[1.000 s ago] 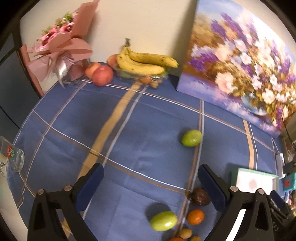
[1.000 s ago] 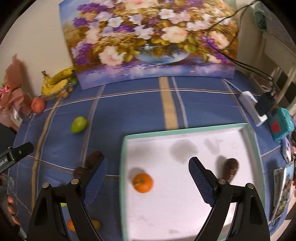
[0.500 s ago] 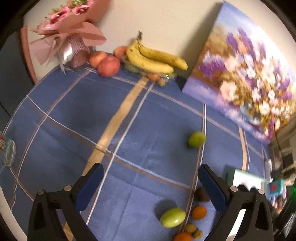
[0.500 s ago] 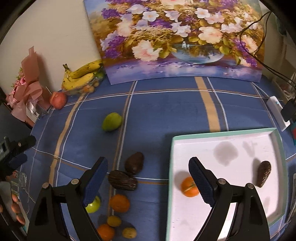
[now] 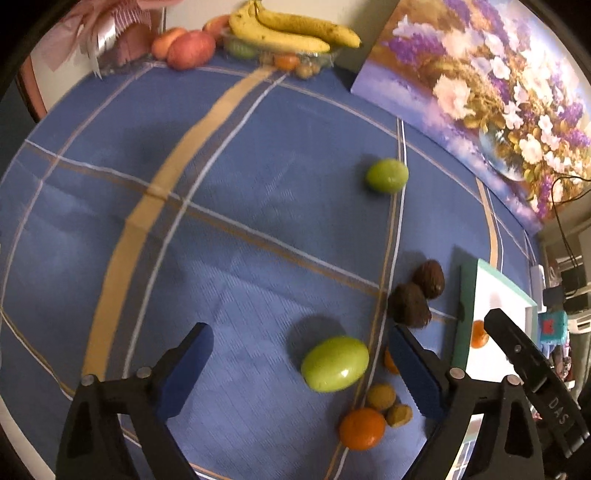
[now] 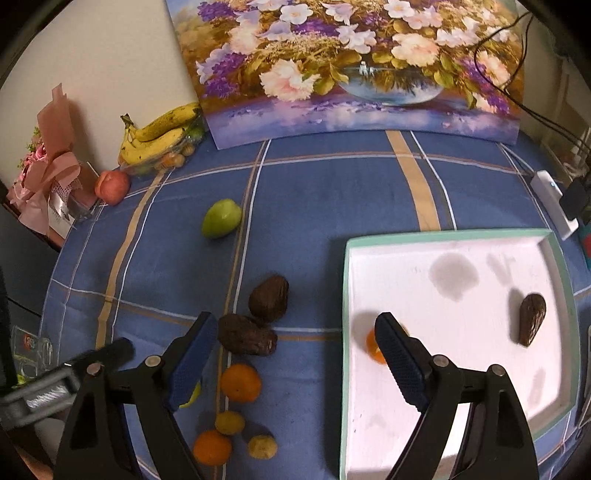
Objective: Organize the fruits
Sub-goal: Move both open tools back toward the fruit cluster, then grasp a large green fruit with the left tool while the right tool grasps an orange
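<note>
My left gripper (image 5: pixel 301 369) points down at the blue cloth, jaws closing. A green fruit (image 5: pixel 334 363) lies between its fingers, nearer the right one, and neither pad touches it. Dark brown fruits (image 5: pixel 410 304), an orange (image 5: pixel 362 428) and small yellow fruits (image 5: pixel 380 396) lie just to its right. My right gripper (image 6: pixel 295 356) hovers over the tray's left rim (image 6: pixel 345 295), jaws closing slightly with nothing gripped. A dark fruit (image 6: pixel 245 334) sits by its left finger. In the white tray lie an orange (image 6: pixel 371 349), half hidden, and a dark fruit (image 6: pixel 532 319). A second green fruit (image 6: pixel 221 218) lies farther back.
Bananas (image 5: pixel 291 27) and apples (image 5: pixel 190 50) sit at the table's far edge by a pink bouquet (image 6: pixel 48 166). A flower painting (image 6: pixel 351 62) leans on the wall. A glass (image 6: pixel 33 354) stands at the left edge and a white power strip (image 6: pixel 554 203) at the right.
My left gripper has tilted down and sunk toward the near green fruit, which now lies between its fingers. My right gripper has slid left from over the tray to its left rim.
</note>
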The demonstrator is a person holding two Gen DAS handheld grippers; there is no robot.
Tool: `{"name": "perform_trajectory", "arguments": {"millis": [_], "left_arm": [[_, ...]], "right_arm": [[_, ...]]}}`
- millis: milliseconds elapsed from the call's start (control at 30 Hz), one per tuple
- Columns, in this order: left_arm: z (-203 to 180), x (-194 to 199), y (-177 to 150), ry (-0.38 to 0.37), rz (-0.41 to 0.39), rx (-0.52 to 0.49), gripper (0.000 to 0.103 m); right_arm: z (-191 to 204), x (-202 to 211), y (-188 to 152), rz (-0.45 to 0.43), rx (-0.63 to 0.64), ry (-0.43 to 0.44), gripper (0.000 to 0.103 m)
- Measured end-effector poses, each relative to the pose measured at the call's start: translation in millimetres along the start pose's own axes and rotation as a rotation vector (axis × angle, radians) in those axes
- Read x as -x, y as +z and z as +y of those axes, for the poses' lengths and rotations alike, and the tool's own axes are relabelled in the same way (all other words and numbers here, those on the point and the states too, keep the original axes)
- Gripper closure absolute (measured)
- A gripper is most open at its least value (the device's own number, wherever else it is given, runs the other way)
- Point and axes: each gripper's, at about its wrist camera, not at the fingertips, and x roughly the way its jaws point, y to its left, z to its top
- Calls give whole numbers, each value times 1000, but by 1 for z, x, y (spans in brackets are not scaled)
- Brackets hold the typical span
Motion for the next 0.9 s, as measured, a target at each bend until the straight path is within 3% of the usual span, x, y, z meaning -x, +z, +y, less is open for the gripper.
{"name": "perform_trajectory", "arguments": {"millis": [167, 267, 367, 500, 600, 767, 833, 900], "left_arm": [[-3, -11, -10, -2, 35, 1, 14], [-5, -17, -14, -16, 50, 12, 15], [-9, -22, -15, -13, 60, 0, 24], [-13, -27, -18, -27, 79, -4, 26], [-14, -33, -19, -28, 96, -3, 37], [-15, -39, -20, -39, 112, 0, 40], [-15, -40, -21, -56, 117, 3, 49], [-16, -40, -21, -52, 118, -7, 49]], "right_arm": [[-3, 0, -10, 33, -15, -19, 18], [-5, 0, -16, 47, -28, -25, 30], [-6, -1, -24, 70, -35, -32, 30], [-7, -1, -29, 84, -28, -41, 30], [-7, -1, -30, 87, -24, -41, 30], [-8, -2, -31, 91, -24, -40, 30], [-8, -3, -31, 93, -23, -40, 30], [-8, -3, -31, 95, -23, -39, 30]]}}
